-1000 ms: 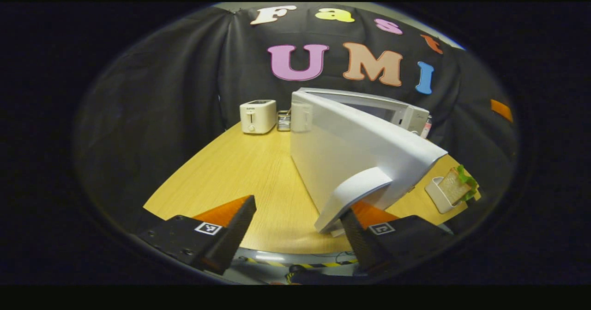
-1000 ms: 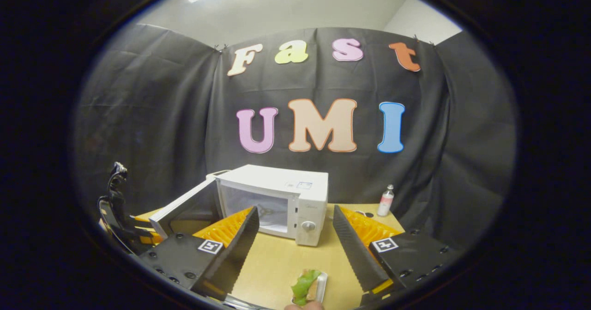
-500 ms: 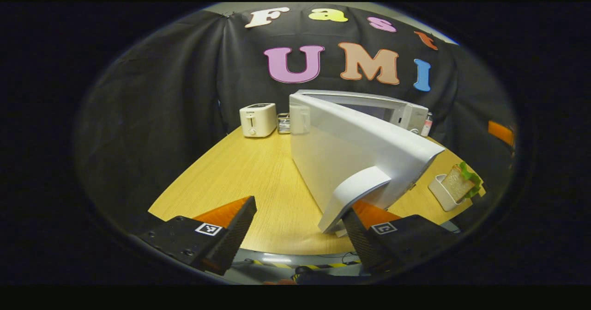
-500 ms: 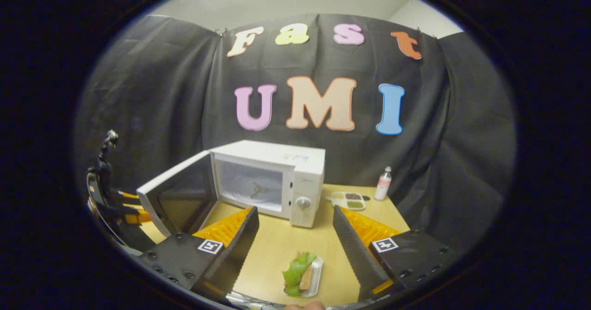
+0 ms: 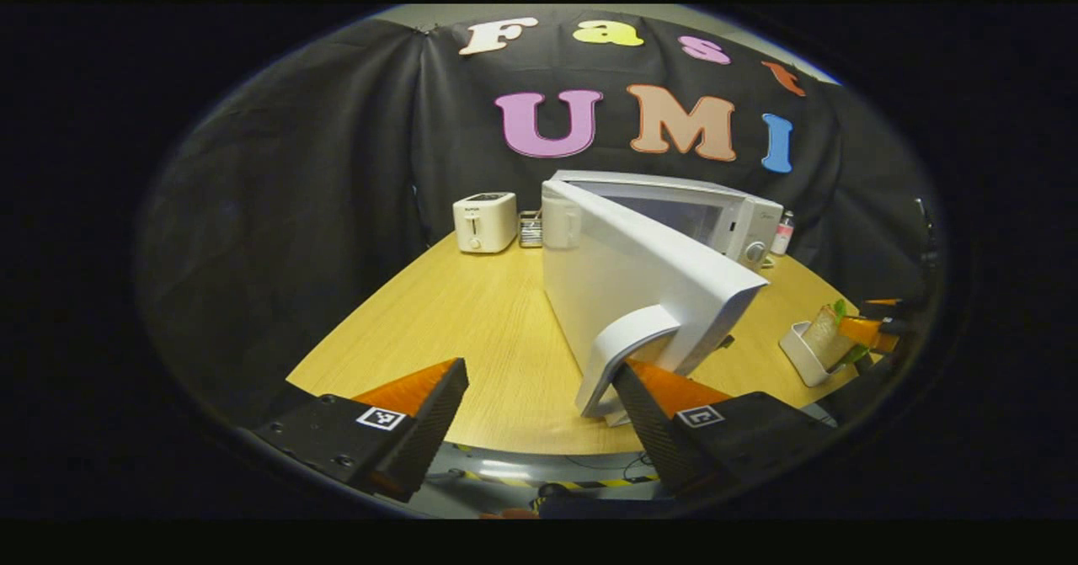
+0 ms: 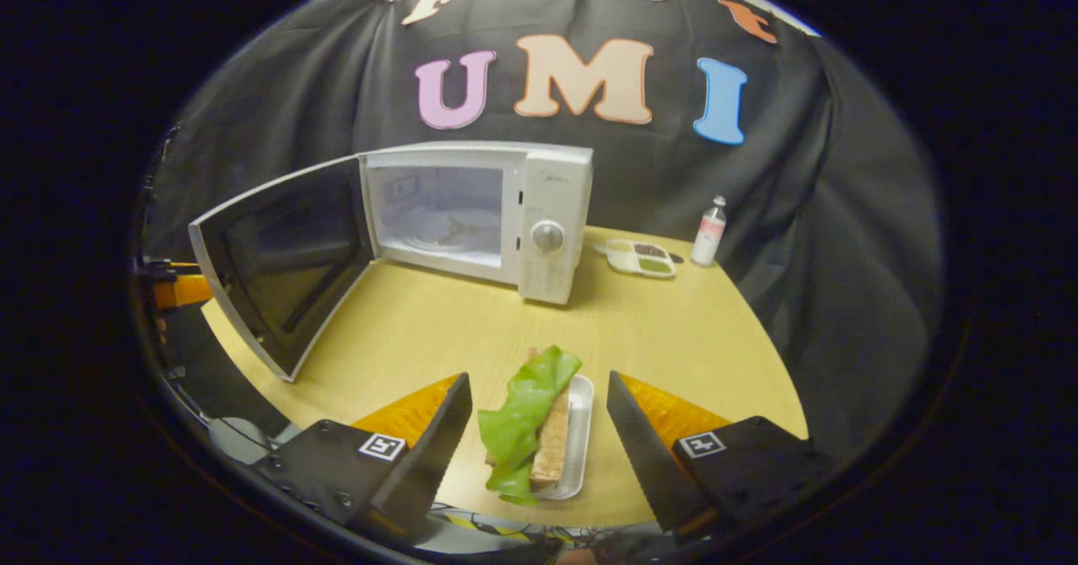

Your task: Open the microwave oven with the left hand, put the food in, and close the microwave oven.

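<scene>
Microwave door standing open, sandwich waiting between the right gripper's wide-spread fingers.

In the left gripper view, the left gripper is holding its fingers wide apart, its 3 o'clock finger sitting just under the door handle. In the right gripper view, the microwave oven is sitting at 12 o'clock on the wooden table, cavity exposed; the lettuce sandwich is lying in its small white tray near the 6 o'clock table edge.
</scene>
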Motion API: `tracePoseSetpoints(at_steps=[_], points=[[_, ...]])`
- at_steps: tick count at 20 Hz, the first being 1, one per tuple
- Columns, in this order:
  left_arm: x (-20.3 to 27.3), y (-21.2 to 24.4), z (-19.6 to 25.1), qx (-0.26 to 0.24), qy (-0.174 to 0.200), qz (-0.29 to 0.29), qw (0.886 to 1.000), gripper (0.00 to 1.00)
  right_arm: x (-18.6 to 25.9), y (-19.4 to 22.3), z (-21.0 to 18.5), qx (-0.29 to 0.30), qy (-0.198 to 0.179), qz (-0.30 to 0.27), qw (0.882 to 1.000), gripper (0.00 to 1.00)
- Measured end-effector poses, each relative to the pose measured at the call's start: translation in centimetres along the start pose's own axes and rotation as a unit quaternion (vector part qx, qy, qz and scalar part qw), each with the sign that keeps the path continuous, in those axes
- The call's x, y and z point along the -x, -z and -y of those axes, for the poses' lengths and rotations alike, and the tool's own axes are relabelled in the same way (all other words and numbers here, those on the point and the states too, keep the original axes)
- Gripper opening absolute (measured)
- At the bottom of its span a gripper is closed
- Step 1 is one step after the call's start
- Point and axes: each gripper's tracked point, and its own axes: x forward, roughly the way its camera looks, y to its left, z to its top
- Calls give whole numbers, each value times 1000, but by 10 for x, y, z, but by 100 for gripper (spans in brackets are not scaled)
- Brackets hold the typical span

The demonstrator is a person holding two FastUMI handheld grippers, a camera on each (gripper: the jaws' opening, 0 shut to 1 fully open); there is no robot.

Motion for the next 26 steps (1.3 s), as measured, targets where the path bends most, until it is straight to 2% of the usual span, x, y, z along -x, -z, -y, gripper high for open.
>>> tracePoseSetpoints(at_steps=[5, 8, 9, 12, 13, 14, 15, 16, 18, 19, 21, 25, 26], points=[[30, -17, -11, 13, -17, 17, 1000, 99, -15, 25, 2, 5, 1, -41, 999, 99], [46, -40, -18, 22, -22, 45, 999, 100, -18, 34, -5, -2, -5, -58, 998, 92], [49, -49, -19, 29, -22, 52, 998, 100, -19, 35, -8, -6, -10, -63, 998, 77], [56, -80, -20, 55, -15, 79, 995, 100, -18, 46, -13, -16, -14, -84, 996, 57], [58, -92, -19, 60, -13, 91, 994, 100, -16, 39, -9, -16, -6, -86, 996, 56], [60, -101, -18, 64, -9, 100, 993, 100, -20, 45, -6, -19, 0, -83, 996, 44], [61, -109, -16, 64, -6, 108, 992, 99, -20, 45, -3, -20, 11, -86, 996, 43], [62, -113, -17, 60, -5, 115, 992, 98, -19, 44, -3, -17, 16, -88, 996, 36], [63, -120, -21, 46, -5, 126, 991, 96, -20, 43, -5, -8, 23, -92, 996, 34], [62, -120, -21, 39, -2, 125, 991, 94, -20, 41, -7, -2, 24, -93, 995, 38], [61, -124, -21, 27, 6, 130, 991, 96, -17, 37, -7, 8, 32, -91, 995, 38], [56, -133, -21, 11, 19, 142, 990, 94, -19, 29, 0, -5, 59, -85, 995, 38], [55, -135, -20, 10, 24, 143, 989, 94, -20, 25, 1, -8, 63, -84, 994, 34]])
